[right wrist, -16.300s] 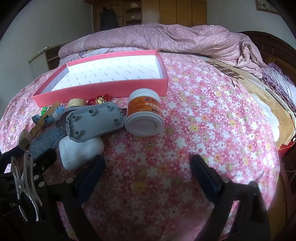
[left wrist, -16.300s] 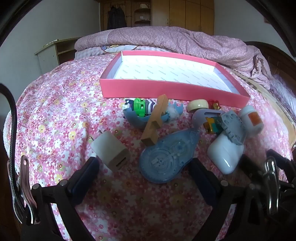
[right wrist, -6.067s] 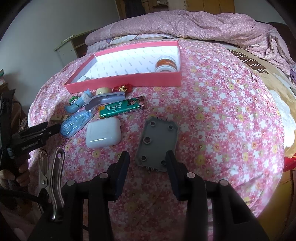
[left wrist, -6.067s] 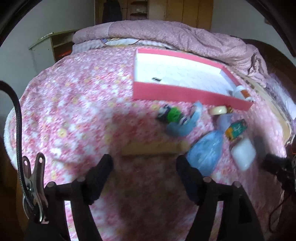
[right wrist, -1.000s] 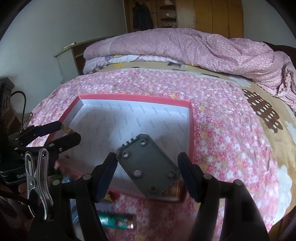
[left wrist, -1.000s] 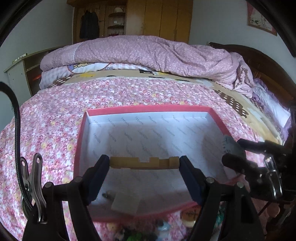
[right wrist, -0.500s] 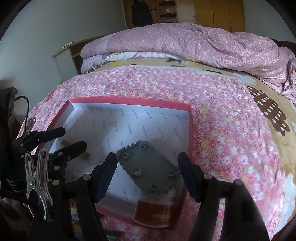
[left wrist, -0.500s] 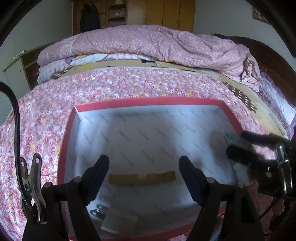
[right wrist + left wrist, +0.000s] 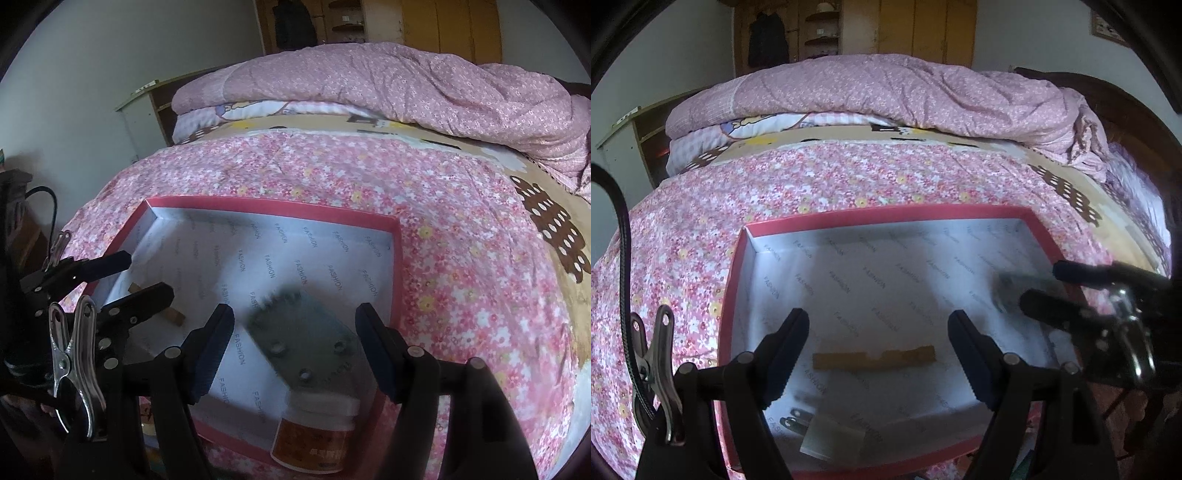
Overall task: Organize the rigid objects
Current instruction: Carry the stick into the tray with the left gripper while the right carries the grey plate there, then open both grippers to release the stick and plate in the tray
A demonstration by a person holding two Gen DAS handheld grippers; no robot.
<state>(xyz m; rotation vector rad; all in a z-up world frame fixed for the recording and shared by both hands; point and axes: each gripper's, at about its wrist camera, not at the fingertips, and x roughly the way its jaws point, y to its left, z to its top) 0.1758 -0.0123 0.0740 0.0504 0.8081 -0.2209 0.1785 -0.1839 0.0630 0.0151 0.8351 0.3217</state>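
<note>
A bed covered in a pink flower-print sheet carries everything here. A rumpled mauve quilt is heaped at its far end. Behind it stand wooden wardrobe doors, and a pale low cabinet sits beside the bed on the left.

On the sheet lies a shallow pink cardboard box lined with white printed paper. Inside it, a notched tan wooden block lies flat near the middle of the floor. A white plug adapter with dark prongs lies at the near wall. A white jar with an orange label lies on its side in the near right corner, as the right wrist view shows. A grey rectangular plastic plate with round holes shows blurred inside the box, just beyond the jar; whether it rests on the floor cannot be told.

The left tool is spread wide above the box with nothing between its fingers; the wooden block lies in line with the gap, below it. The right tool is likewise spread wide and grips nothing, the grey plate appearing between its fingers without touching either.
</note>
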